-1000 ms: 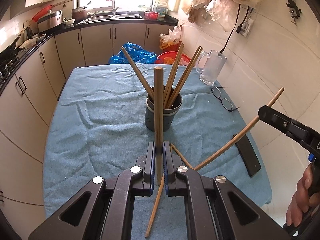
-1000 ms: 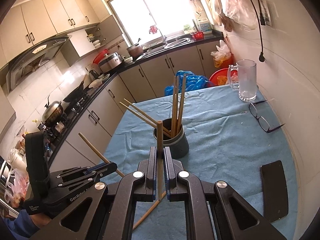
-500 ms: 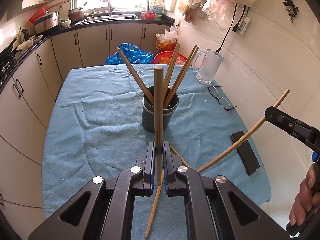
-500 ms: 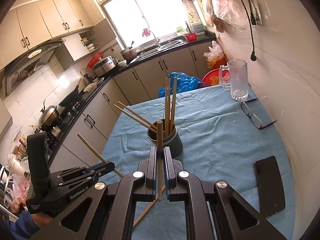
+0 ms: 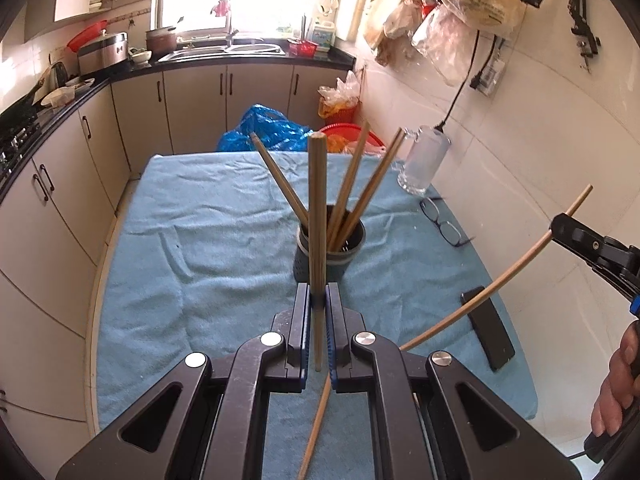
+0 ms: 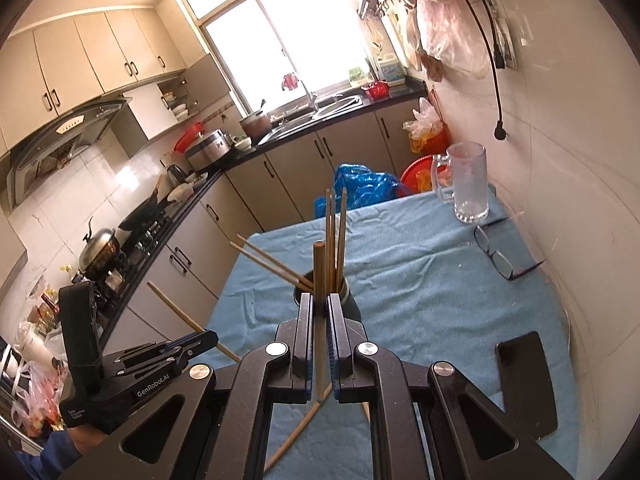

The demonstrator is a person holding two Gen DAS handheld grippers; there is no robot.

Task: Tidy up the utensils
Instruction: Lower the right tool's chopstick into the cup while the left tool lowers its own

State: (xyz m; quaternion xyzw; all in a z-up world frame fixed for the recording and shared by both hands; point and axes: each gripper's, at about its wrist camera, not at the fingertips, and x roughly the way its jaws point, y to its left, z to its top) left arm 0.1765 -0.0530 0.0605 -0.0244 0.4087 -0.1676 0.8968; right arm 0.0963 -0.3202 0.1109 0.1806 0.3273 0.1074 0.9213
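A dark utensil cup [image 5: 334, 254] stands mid-table on the blue cloth and holds several wooden chopsticks [image 5: 352, 184]; it also shows in the right wrist view [image 6: 352, 304]. My left gripper [image 5: 318, 300] is shut on one chopstick [image 5: 316, 216], held upright above the table, short of the cup. My right gripper [image 6: 319, 312] is shut on another chopstick [image 6: 319, 276], also raised near the cup. Each gripper shows in the other's view, the right one [image 5: 576, 236] at the right, the left one [image 6: 192, 346] at the left. One more chopstick [image 5: 316, 428] lies on the cloth below the grippers.
A glass mug [image 5: 424, 164] and eyeglasses [image 5: 444, 224] sit at the table's far right. A black phone [image 5: 488, 328] lies near the right edge. The table [image 5: 180, 240] stands against the tiled wall on the right; kitchen cabinets and counter run along the left and back.
Both grippers have risen and pulled back slightly from the cup with their chopsticks still held. The cup looks lower and farther away in both views.
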